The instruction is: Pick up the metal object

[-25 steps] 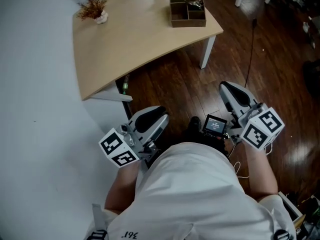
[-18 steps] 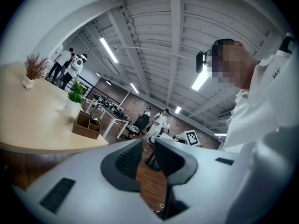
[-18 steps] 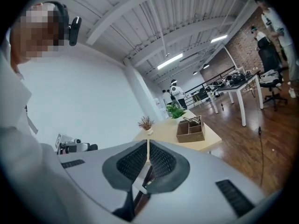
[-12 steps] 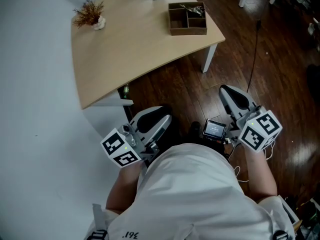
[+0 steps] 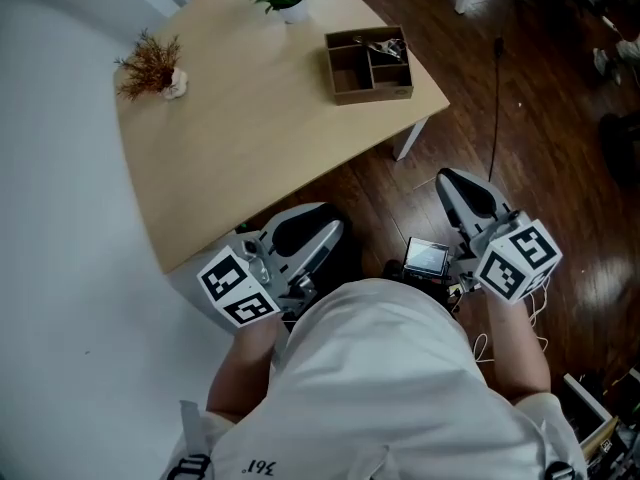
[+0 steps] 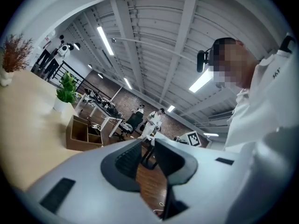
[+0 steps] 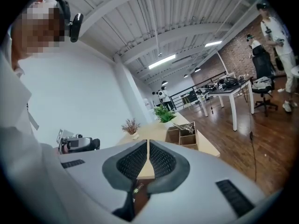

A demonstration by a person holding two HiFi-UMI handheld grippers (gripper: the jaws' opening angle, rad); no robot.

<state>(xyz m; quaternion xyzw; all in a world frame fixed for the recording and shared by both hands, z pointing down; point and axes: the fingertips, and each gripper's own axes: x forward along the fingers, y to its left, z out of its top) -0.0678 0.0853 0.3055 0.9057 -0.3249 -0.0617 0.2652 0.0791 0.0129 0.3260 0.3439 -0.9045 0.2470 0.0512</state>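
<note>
L gripper [image 6: 148,146]: jaws partly apart, nothing btwn them. R gripper [image 7: 148,149]: jaws closed to a thin slit, empty. Both at near side, well apart from wooden box [image 5: 345,80] at far-right corner of table [image 5: 240,138]. In the box's far compartment lies the metal object [image 5: 384,44], long axis approx left-right; pointing end not discernible.

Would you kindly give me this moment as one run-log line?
stage: before grasp | left claw: open, empty | right claw: shut, empty | metal object: in box on table, untouched
</note>
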